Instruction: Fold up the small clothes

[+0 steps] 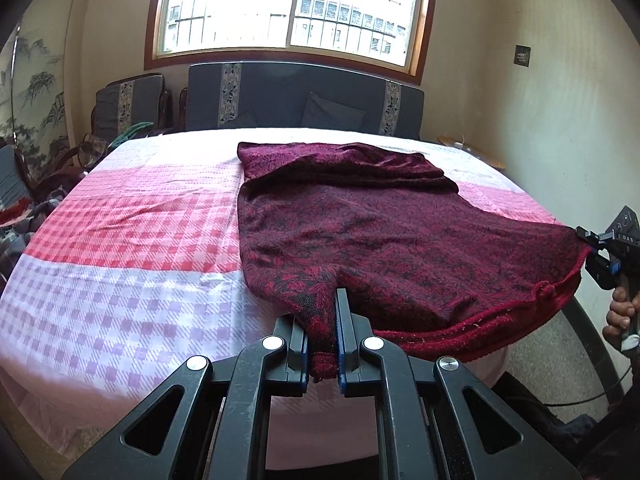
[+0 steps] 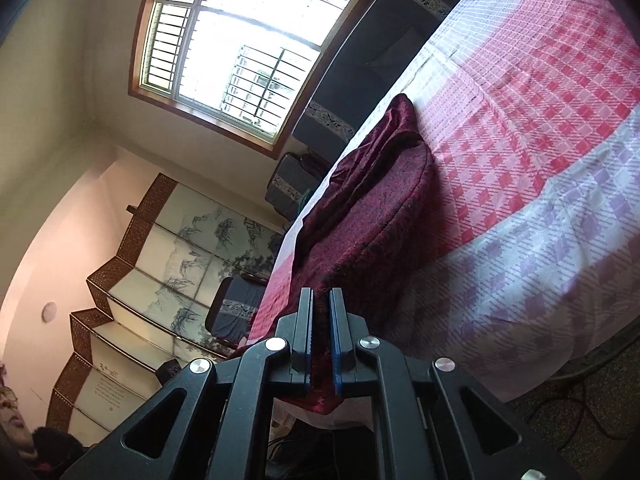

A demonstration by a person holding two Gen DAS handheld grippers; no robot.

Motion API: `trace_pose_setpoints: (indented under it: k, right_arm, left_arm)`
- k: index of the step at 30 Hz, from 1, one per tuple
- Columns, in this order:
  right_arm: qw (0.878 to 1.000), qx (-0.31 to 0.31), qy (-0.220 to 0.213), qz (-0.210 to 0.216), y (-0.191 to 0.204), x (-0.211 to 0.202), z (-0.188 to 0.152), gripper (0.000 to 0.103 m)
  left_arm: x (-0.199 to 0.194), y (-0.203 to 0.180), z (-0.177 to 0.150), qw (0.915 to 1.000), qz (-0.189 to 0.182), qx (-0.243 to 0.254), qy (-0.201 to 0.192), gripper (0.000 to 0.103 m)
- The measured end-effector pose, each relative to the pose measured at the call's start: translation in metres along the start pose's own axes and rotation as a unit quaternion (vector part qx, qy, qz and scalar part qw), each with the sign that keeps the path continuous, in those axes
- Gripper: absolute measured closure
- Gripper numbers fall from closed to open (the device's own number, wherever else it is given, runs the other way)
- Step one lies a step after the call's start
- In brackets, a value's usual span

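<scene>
Item: dark red patterned garment, knit, lying on a tabletop covered with a pink, red and lilac checked cloth; it occupies the centre-to-right area in the left wrist view, far end folded over at 12 o'clock, near hem hanging off the table edge at 4 o'clock.

Left tongs: nearly closed, clamping a bunched corner of the garment's near edge at 6 o'clock; fabric fills the gap between the blue-lined fingers.

Right tongs: nearly closed, red cloth pinched between the two fingers at 6 o'clock of its own view; also seen in the left view at 3 o'clock, gripping the garment's hem corner, with a hand on its handle.

Background: barred window, dark sofa, painted folding screen.
</scene>
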State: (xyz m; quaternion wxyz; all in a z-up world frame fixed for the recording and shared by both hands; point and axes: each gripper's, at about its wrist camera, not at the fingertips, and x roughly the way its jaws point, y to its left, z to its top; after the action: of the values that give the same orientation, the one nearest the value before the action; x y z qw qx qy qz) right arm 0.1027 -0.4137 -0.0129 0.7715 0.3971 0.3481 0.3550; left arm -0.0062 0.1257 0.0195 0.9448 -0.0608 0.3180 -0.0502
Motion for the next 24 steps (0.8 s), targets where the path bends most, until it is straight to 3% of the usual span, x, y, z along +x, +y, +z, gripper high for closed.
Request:
trace_pose_setpoints:
  k: [9, 14, 16, 18, 21, 24]
  right_arm:
    - [0.999, 0.005, -0.047, 0.018, 0.015, -0.017, 0.033, 0.097]
    - [0.997, 0.012, -0.072, 0.021, 0.017, -0.036, 0.035, 0.097]
    - [0.997, 0.008, -0.077, 0.002, 0.016, -0.035, 0.041, 0.097]
    - [0.997, -0.021, -0.061, -0.048, 0.016, -0.033, 0.045, 0.095]
    - [0.995, -0.04, 0.008, -0.092, 0.004, -0.019, 0.033, 0.092]
    - [0.993, 0.001, 0.054, -0.107, -0.025, -0.008, 0.009, 0.084]
  left_arm:
    - [-0.014, 0.013, 0.021, 0.9983, -0.023, -0.044, -0.032, 0.093]
    - [-0.004, 0.005, 0.022, 0.9994, -0.02, -0.025, -0.013, 0.093]
    - [0.001, 0.004, 0.028, 0.9993, -0.022, -0.028, -0.008, 0.093]
    - [0.001, 0.003, 0.031, 0.9992, -0.025, -0.027, -0.012, 0.093]
    - [0.001, 0.001, 0.03, 0.9996, -0.019, -0.015, -0.016, 0.093]
    - [0.005, 0.003, 0.025, 0.9994, -0.021, -0.026, -0.009, 0.093]
